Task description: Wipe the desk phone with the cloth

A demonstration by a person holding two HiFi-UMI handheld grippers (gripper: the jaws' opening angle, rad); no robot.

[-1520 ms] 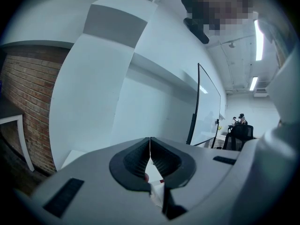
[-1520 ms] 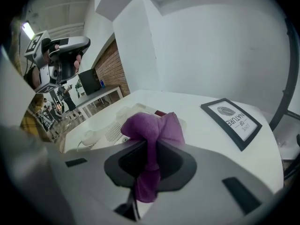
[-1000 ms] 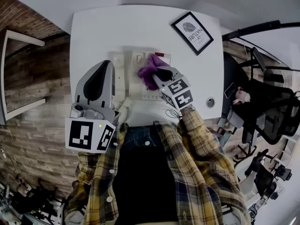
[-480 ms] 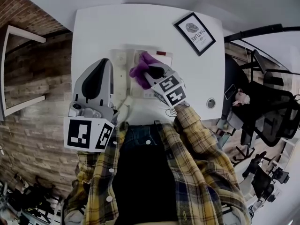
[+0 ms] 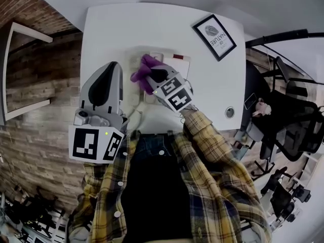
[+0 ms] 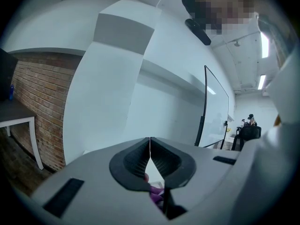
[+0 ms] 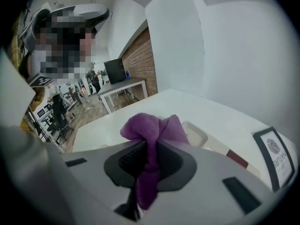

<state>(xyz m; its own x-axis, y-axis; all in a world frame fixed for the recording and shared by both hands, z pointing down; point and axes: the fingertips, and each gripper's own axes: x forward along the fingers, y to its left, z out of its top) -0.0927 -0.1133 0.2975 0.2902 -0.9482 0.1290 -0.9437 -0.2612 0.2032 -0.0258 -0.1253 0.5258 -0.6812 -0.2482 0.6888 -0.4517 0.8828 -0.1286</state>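
Note:
The white desk phone (image 5: 179, 67) lies in the middle of the white table (image 5: 152, 29), with a small red patch at its far edge. My right gripper (image 5: 152, 76) is shut on a purple cloth (image 5: 142, 70), and the bunched cloth rests over the phone's left part, by the handset. In the right gripper view the cloth (image 7: 152, 130) bulges out above the right gripper (image 7: 146, 161), with the phone (image 7: 197, 134) just beyond. My left gripper (image 5: 114, 67) hangs left of the phone, above the table's near left side. In its own view the left gripper (image 6: 150, 142) is shut and holds nothing.
A black-framed picture (image 5: 215, 36) lies at the table's far right corner, also in the right gripper view as a framed picture (image 7: 276, 161). A round cable grommet (image 5: 230, 112) sits near the right edge. Brick wall stands to the left, office chairs (image 5: 288, 120) to the right.
My right gripper has dragged the purple cloth leftward across the phone, from its middle to its left side. The left gripper has stayed about where it was.

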